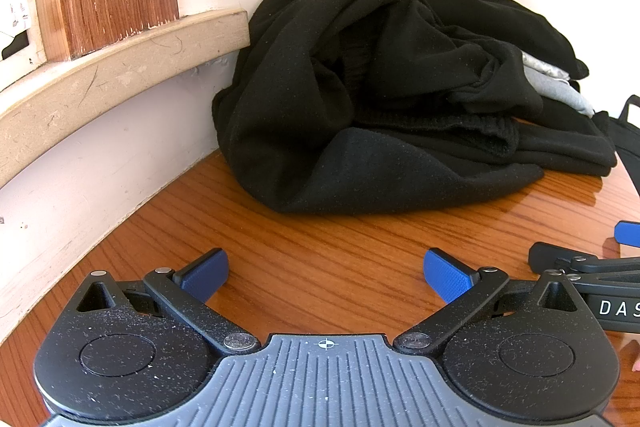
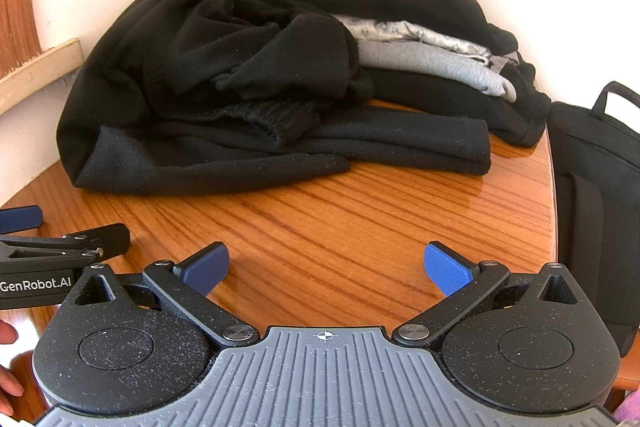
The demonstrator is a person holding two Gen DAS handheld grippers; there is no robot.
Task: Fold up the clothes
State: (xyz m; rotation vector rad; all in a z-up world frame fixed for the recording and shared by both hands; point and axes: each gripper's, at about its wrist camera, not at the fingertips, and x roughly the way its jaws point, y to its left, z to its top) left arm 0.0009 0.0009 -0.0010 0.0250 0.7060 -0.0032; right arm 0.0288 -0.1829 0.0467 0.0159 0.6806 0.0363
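The crumpled black fleece garment [image 2: 208, 87] lies in a heap in the upper middle of both frames, on the orange-brown wooden desk [image 2: 340, 219] against the wall corner. To its right, a folded stack of grey and black clothes [image 2: 432, 63] is seen. The left gripper [image 1: 326, 275] and right gripper [image 2: 326, 269] hover low over bare wood, jaws wide apart, holding nothing. The fabric looks soft, thick and limp; I would pinch the flat hem nearest the camera.
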